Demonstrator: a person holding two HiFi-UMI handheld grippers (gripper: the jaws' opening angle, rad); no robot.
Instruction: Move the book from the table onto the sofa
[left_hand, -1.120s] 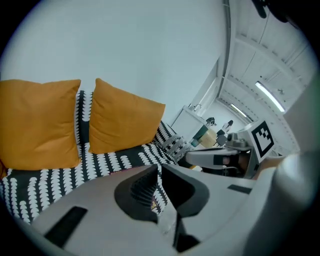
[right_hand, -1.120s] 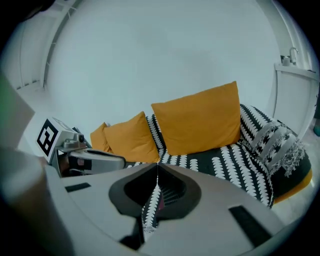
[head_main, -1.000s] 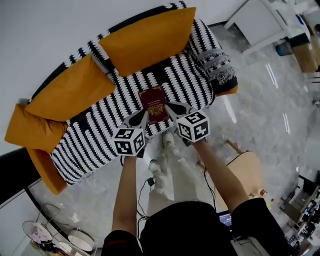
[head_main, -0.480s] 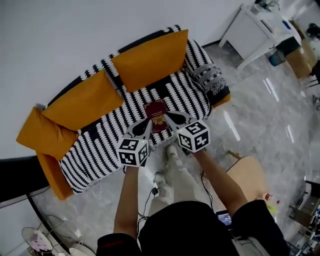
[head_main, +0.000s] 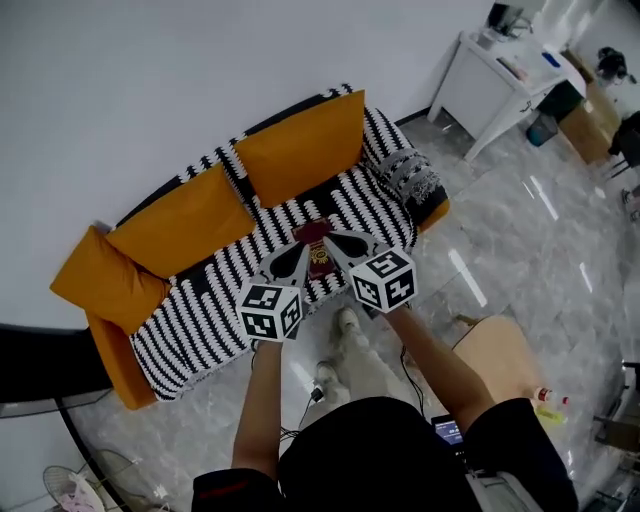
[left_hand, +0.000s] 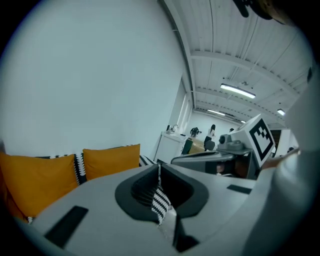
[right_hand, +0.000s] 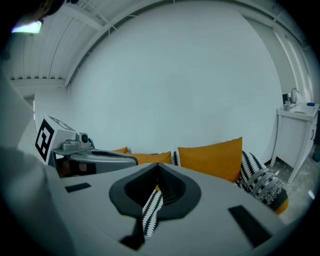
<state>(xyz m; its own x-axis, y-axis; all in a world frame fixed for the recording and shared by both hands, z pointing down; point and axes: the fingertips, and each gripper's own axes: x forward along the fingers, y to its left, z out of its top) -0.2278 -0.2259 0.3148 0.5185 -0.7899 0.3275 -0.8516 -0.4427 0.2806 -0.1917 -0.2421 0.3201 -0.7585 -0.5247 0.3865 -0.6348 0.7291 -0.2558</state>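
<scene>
So the book (head_main: 317, 247) is a small dark red one with a bit of gold print on the cover. It's lying flat on the seat of the black-and-white striped sofa (head_main: 200, 305), near the front edge. The left gripper (head_main: 300, 252) sits at its 7 o'clock and the right gripper (head_main: 333, 240) at its 4 o'clock, both pinched closed with nothing in them. Orange cushions (head_main: 300, 145) line the back, the grey marble floor (head_main: 520, 250) is glossy, and there's a white desk (head_main: 495, 65) at 1 o'clock.

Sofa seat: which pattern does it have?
The sofa seat has a black-and-white striped pattern; the head view shows it best.
</scene>
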